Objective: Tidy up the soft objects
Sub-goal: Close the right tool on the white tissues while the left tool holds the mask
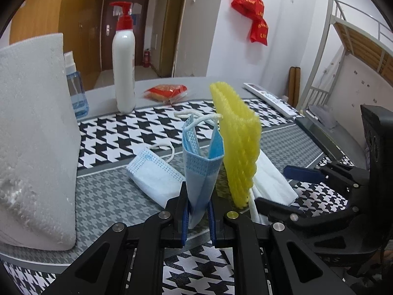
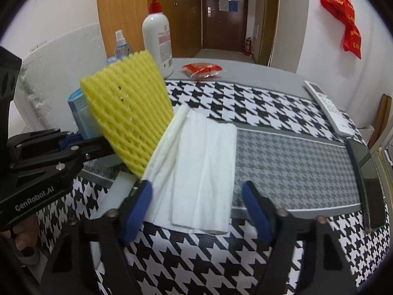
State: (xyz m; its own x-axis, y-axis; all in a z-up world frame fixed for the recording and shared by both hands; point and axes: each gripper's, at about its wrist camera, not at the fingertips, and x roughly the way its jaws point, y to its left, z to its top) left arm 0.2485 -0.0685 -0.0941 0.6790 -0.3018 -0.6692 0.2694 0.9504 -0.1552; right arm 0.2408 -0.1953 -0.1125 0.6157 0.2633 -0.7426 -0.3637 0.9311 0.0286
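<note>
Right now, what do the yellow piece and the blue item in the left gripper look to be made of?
The yellow netting looks like matte foam mesh: puffy strands, diamond holes. The blue mask, pinched by the left gripper, looks like nonwoven fabric: dimpled, pleated, with white cord loops.

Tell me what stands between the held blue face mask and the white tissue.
The yellow foam fruit net stands there, upright, between the blue face mask in the left gripper and the white tissue. The left wrist view shows it best.
</note>
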